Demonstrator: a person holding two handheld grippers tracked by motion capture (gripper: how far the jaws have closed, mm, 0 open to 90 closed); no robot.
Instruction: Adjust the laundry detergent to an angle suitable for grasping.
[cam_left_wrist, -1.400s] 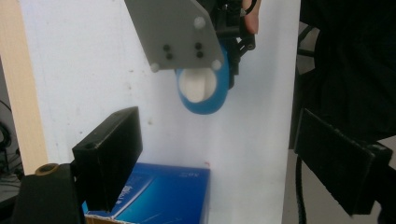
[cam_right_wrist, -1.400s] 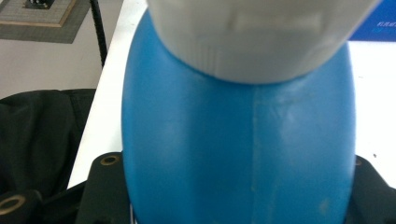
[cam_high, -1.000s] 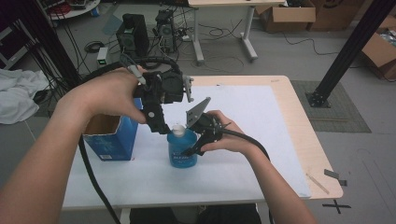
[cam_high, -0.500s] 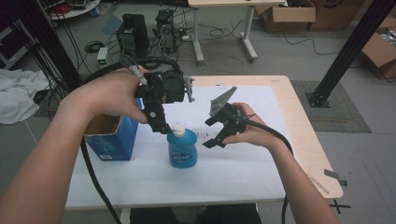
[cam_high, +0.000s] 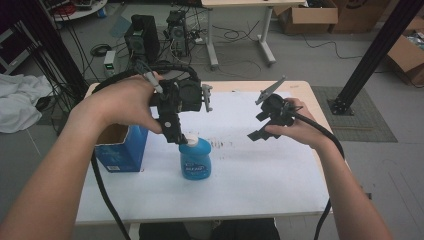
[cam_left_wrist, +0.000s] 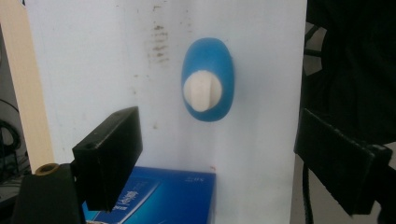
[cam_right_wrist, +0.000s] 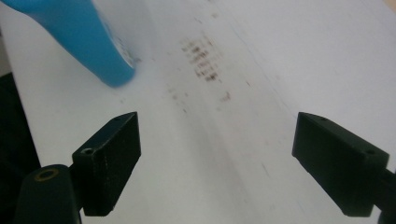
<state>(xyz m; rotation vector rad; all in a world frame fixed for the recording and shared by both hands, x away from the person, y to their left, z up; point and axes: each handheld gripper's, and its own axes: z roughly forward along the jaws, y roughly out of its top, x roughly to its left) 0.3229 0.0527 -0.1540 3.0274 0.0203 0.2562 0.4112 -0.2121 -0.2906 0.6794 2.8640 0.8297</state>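
1. Looking down from the high view, a blue bottle (cam_high: 195, 160) with a white cap (cam_high: 190, 138) stands upright on the white table top (cam_high: 260, 175), taken as the landmark for all places below. An open blue box (cam_high: 121, 147) stands just beside the bottle on its left. The left gripper (cam_high: 172, 136) hangs directly over the bottle, pointing down, its tip at the cap; whether it touches the cap cannot be told from here. The right gripper (cam_high: 256, 134) is held in the air well to the right of the bottle, clear of it, tilted down toward the table. Faint brown smudges (cam_high: 222, 143) mark the table just right of the bottle.

2. Looking along the left gripper's jaws, the bottle (cam_left_wrist: 208, 79) is seen from above, white cap (cam_left_wrist: 202, 90) in the middle of its blue shoulder. The two black jaws stand spread wide, one to either side of the bottle and nearer the camera, with nothing pinched between them and neither pad on the bottle. A corner of the blue box (cam_left_wrist: 168, 198) lies on the near side of the bottle, between the jaws.

3. Looking along the right gripper's jaws, the jaws have just been opening and stand fully spread, with bare table top (cam_right_wrist: 280, 70) between them. The bottle's blue base (cam_right_wrist: 88, 39) shows at the upper left, well apart from both jaws, with the brown smudges (cam_right_wrist: 203, 58) between the bottle and the jaws' line.
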